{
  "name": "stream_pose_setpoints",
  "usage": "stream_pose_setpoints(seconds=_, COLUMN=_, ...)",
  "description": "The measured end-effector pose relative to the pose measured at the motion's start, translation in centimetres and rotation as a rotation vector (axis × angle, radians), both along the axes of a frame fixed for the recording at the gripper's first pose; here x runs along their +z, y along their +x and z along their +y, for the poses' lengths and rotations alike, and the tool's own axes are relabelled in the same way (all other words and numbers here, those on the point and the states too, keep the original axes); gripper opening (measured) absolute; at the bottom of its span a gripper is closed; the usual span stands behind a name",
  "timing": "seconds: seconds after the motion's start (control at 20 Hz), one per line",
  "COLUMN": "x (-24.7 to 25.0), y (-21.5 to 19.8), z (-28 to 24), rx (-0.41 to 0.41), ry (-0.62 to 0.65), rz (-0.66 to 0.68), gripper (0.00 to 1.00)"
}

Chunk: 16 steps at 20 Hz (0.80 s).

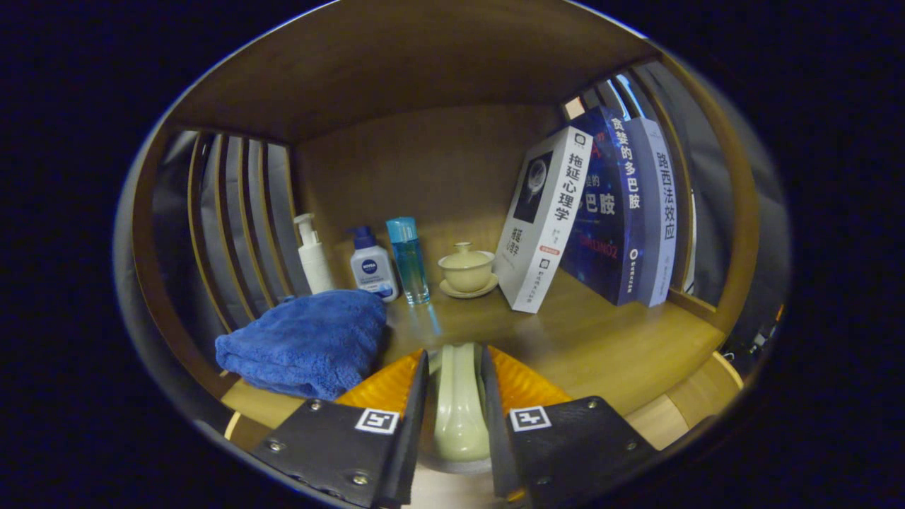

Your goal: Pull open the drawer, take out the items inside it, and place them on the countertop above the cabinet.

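Observation:
My gripper (456, 367) is shut on a pale green ceramic piece (459, 410), shaped like a spoon or small vase, which stands between the two fingers. It hangs just above the front of the wooden countertop (601, 339). A folded blue towel (311, 343) lies on the countertop just left of the fingers. The drawer is hidden from this view.
Beyond the fingers stand a white pump bottle (313, 256), a white and blue bottle (371, 266), a clear blue bottle (409, 260) and a lidded pale green cup on a saucer (466, 270). Three books (601, 212) lean at the right. Slatted wooden sides (233, 233) enclose the shelf.

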State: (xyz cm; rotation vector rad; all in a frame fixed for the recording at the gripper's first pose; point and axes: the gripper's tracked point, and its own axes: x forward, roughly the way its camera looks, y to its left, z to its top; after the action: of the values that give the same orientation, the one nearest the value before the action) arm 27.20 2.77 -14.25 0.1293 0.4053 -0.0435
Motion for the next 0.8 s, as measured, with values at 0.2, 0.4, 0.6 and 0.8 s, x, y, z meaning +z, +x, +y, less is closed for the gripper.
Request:
stream_pose_setpoints(seconds=0.2, x=3.2, y=0.0, z=0.4, rx=0.027, ry=-0.026, rz=-0.104, gripper=0.43)
stream_pose_setpoints(seconds=0.4, x=8.3, y=-2.6, z=1.0, rx=0.037, ry=-0.035, rz=-0.247, gripper=0.43)
stream_pose_setpoints(seconds=0.6, x=12.1, y=-6.4, z=1.5, rx=0.059, ry=-0.071, rz=-0.33, gripper=0.43)
stream_pose_setpoints(seconds=0.8, x=14.4, y=-10.8, z=2.7, rx=0.122, ry=-0.099, rz=-0.401, gripper=0.43)
